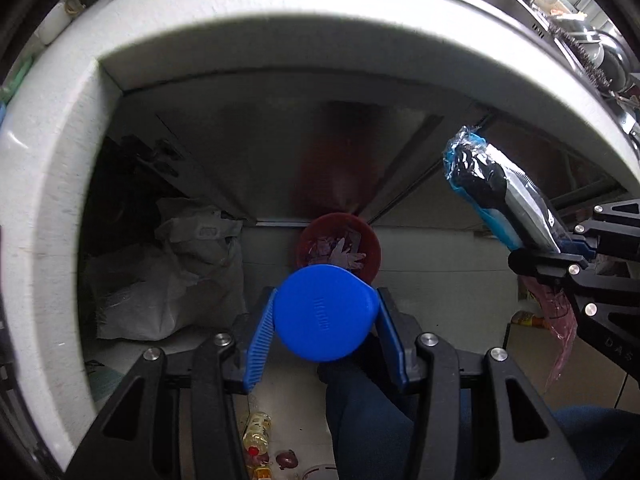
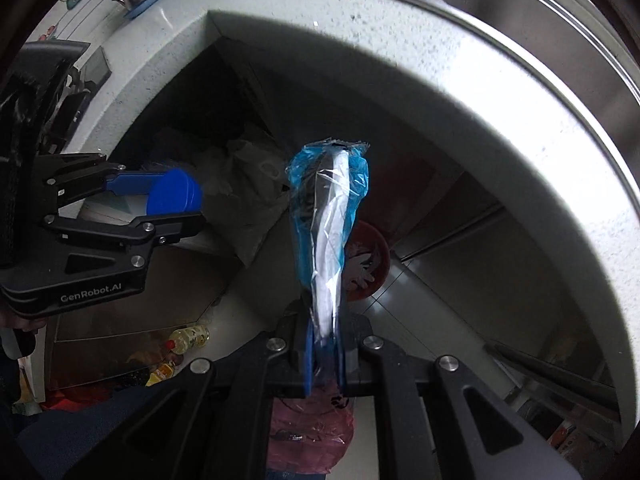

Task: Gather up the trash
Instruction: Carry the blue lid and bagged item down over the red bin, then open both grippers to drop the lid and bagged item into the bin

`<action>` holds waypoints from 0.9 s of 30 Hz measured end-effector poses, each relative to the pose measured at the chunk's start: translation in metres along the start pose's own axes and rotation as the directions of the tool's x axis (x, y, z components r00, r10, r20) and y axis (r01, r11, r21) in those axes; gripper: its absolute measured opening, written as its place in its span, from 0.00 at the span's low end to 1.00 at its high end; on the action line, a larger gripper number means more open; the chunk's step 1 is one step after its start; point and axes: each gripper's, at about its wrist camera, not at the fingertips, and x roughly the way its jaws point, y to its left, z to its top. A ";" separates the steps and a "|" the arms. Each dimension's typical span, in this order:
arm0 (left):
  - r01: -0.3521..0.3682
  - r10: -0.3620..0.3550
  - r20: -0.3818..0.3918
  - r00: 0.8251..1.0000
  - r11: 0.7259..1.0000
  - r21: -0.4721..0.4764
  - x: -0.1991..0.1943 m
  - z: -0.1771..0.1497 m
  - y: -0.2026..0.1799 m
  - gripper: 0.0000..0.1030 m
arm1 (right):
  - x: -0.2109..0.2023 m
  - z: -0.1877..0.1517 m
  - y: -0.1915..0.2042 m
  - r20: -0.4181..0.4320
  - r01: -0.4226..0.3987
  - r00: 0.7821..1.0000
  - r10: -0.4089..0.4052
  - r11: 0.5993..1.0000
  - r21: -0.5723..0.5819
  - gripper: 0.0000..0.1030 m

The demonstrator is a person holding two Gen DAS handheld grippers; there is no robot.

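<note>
You grip the blue cap [image 1: 326, 312] left, the clenched right gripper [image 2: 325, 344] pinches the wrapper [image 2: 328, 216], both poised over the red bin [image 1: 340, 246] at frame centre for dropping.

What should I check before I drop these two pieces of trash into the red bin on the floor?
1. Left gripper clamped on the blue cap: ok, both pads press its sides.
2. Right gripper shut on the blue plastic wrapper: ok.
3. Red bin in sight below: ok, it stands on the floor by the cabinet, with scraps already inside.
4. Cap directly over the bin: cannot tell; it overlaps the bin's near rim in the left view.
5. Wrapper over the bin: cannot tell; it lines up only in the right view.
6. Pink plastic bag hanging beneath the right gripper, clear of the drop: cannot tell.
</note>
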 end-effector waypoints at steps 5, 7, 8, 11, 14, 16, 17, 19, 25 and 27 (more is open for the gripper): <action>0.031 -0.032 -0.058 0.998 0.999 -0.013 0.064 -0.006 0.007 0.45 | 0.065 0.004 -0.011 -0.070 -0.007 0.997 0.010 0.999 0.046 0.07; 0.038 -0.038 -0.080 0.996 0.999 -0.006 0.092 -0.009 0.008 0.45 | 0.079 0.004 -0.013 -0.085 -0.004 0.996 0.009 0.998 0.056 0.07; 0.037 -0.037 -0.086 0.996 0.999 -0.001 0.106 -0.011 0.009 0.45 | 0.092 0.004 -0.015 -0.096 -0.007 0.995 0.014 0.998 0.065 0.07; 0.056 -0.057 -0.101 0.993 0.998 -0.007 0.151 -0.014 0.014 0.45 | 0.150 -0.001 -0.028 -0.136 0.000 0.991 0.012 0.996 0.093 0.07; 0.055 -0.054 -0.116 0.992 0.998 0.004 0.199 -0.014 0.018 0.45 | 0.199 -0.005 -0.036 -0.168 -0.003 0.986 0.023 0.993 0.121 0.07; 0.058 -0.057 -0.127 0.990 0.998 0.003 0.230 -0.013 0.020 0.45 | 0.231 -0.006 -0.039 -0.191 -0.004 0.981 0.030 0.991 0.134 0.07; 0.062 -0.061 -0.131 0.989 0.998 0.001 0.245 -0.012 0.020 0.45 | 0.247 -0.005 -0.039 -0.205 -0.003 0.978 0.031 0.990 0.138 0.07; 0.074 -0.073 -0.141 0.987 0.997 0.002 0.272 -0.007 0.021 0.45 | 0.270 -0.007 -0.047 -0.221 -0.006 0.975 0.039 0.989 0.150 0.07; 0.091 -0.085 -0.159 0.984 0.995 0.031 0.336 0.000 0.015 0.45 | 0.329 -0.007 -0.061 -0.257 -0.021 0.964 0.070 0.982 0.187 0.07; 0.090 -0.083 -0.165 0.983 0.995 0.034 0.350 0.000 0.015 0.45 | 0.340 -0.007 -0.063 -0.263 -0.031 0.961 0.083 0.980 0.196 0.07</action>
